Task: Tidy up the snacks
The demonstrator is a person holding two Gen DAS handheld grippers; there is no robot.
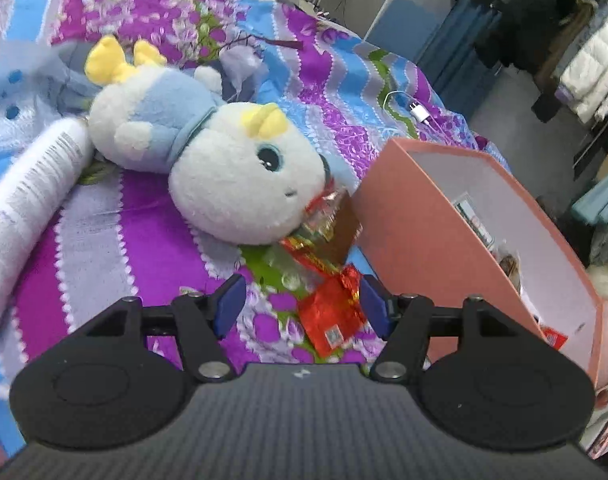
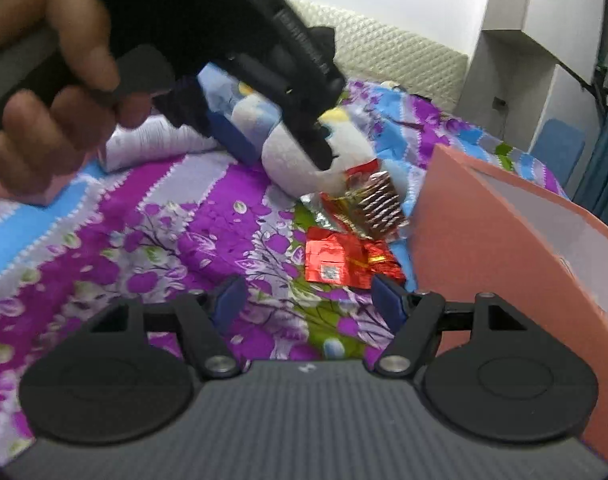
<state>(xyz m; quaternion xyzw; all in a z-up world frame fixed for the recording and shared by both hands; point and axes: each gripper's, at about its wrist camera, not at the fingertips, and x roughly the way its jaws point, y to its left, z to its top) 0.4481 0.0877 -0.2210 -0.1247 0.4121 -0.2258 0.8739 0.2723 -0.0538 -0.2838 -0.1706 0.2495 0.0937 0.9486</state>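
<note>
A red foil snack packet (image 1: 331,316) lies on the purple flowered bedspread, under and between the fingers of my left gripper (image 1: 302,302), whose open pads do not touch it. More wrapped snacks (image 1: 323,236), one of them brown, are heaped just beyond it against a plush toy's face. The right wrist view shows the same red packet (image 2: 335,260) just ahead of my open, empty right gripper (image 2: 308,300), with the brown ridged packet (image 2: 379,204) behind. A hand holds the left gripper (image 2: 276,148) above the pile. A pink box (image 1: 423,240) (image 2: 483,240) on the right holds several snacks (image 1: 507,264).
A blue and white plush bird (image 1: 224,160) (image 2: 288,160) lies across the bed behind the snacks. A white printed tube (image 1: 32,200) rests at the left. A charger cable (image 1: 417,112) lies near the bed's far edge. Hanging clothes (image 1: 591,68) are beyond the bed.
</note>
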